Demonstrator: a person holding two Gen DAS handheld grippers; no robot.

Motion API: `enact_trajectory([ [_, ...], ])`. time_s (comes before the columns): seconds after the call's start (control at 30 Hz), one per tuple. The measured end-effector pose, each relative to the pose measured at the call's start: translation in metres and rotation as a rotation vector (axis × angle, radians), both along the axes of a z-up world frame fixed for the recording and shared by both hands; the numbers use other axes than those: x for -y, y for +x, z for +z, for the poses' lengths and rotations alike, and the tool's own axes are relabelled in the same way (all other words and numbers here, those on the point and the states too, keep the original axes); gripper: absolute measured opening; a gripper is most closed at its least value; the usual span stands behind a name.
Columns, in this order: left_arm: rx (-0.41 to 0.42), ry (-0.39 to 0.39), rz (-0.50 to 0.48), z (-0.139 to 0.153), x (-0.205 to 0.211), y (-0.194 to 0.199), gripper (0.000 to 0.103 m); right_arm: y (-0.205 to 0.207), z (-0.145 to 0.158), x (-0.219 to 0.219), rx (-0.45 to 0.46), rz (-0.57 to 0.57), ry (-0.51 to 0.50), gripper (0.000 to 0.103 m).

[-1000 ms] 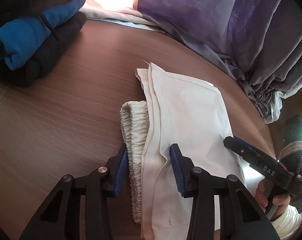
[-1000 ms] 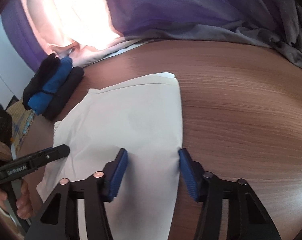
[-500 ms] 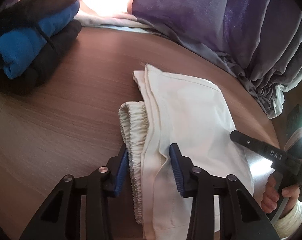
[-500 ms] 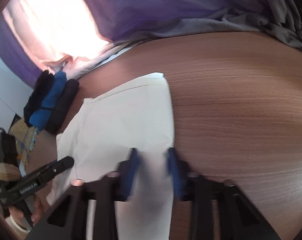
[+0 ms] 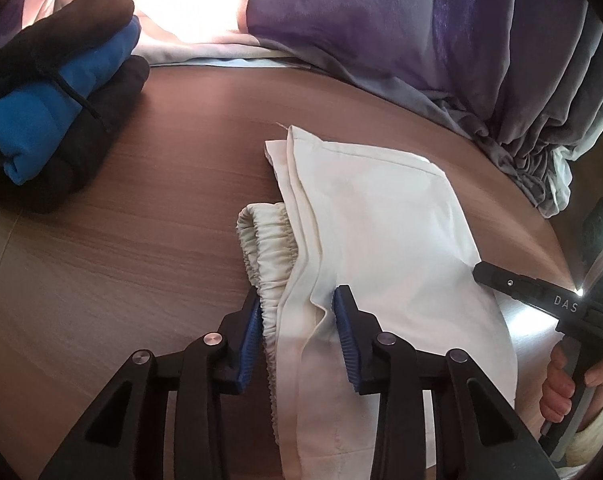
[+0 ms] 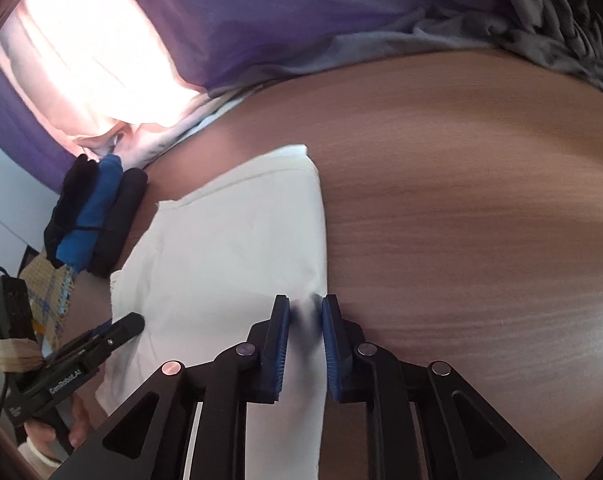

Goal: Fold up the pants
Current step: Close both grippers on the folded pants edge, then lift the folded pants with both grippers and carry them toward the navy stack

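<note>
Cream pants (image 5: pixel 381 232) lie folded on the brown wooden table (image 5: pixel 141 240), their gathered elastic waistband (image 5: pixel 265 240) sticking out on the left. My left gripper (image 5: pixel 297 298) is shut on the near left edge, with the waistband and a fold of cloth bunched between its blue pads. In the right wrist view the pants (image 6: pixel 229 240) reach to the right fold. There my right gripper (image 6: pixel 306 302) is closing, its pads pinching a puckered bit of that edge. A hand holds each gripper at the picture's edge.
A stack of folded black and blue clothes (image 5: pixel 57 92) sits at the table's far left (image 6: pixel 93 216). Purple and grey curtains (image 5: pixel 381 20) hang along the far edge. A dark box with a cable (image 6: pixel 5 308) stands off the left side. Bare wood (image 6: pixel 461 200) stretches right of the pants.
The right gripper's jaws came together from wide apart onto the pants' right edge, puckering the cloth. The left gripper kept its hold. Both views rolled a little.
</note>
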State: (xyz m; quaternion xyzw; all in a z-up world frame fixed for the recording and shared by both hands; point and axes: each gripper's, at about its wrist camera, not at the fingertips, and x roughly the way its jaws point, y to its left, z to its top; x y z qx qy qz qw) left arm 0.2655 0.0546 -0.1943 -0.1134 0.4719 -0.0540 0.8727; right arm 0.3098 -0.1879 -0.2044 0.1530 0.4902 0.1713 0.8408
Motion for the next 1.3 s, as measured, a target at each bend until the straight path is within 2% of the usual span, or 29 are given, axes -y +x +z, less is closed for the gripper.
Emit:
enact_trajectory([
  [0.2, -0.005, 0.011, -0.012, -0.003, 0.004, 0.004, 0.043, -0.001, -0.005, 0.003, -0.003, -0.011, 0.049, 0.019],
  [0.3, 0.0, 0.015, 0.0, -0.003, 0.004, 0.004, 0.042, 0.002, -0.009, 0.006, -0.019, -0.023, 0.099, 0.019],
  [0.37, -0.005, 0.004, 0.003, -0.002, 0.002, 0.004, 0.039, 0.003, -0.009, 0.006, -0.019, -0.021, 0.111, 0.017],
  [0.47, 0.006, -0.032, 0.006, 0.006, -0.001, 0.003, 0.027, 0.003, -0.005, 0.004, -0.017, -0.021, 0.091, 0.011],
  [0.57, 0.016, -0.074, 0.015, 0.013, -0.004, 0.001, 0.022, -0.003, 0.012, -0.007, 0.051, -0.001, 0.006, 0.008],
  [0.67, 0.032, -0.077, 0.022, 0.019, -0.005, -0.004, 0.021, -0.009, 0.029, -0.018, 0.111, 0.028, -0.078, 0.007],
  [0.97, 0.135, -0.061, 0.017, 0.053, -0.005, -0.026, 0.018, -0.035, 0.06, -0.024, 0.217, 0.057, -0.126, 0.007],
  [1.3, 0.251, -0.041, 0.057, 0.106, -0.019, -0.055, 0.018, -0.059, 0.105, -0.033, 0.359, 0.079, -0.113, 0.007],
])
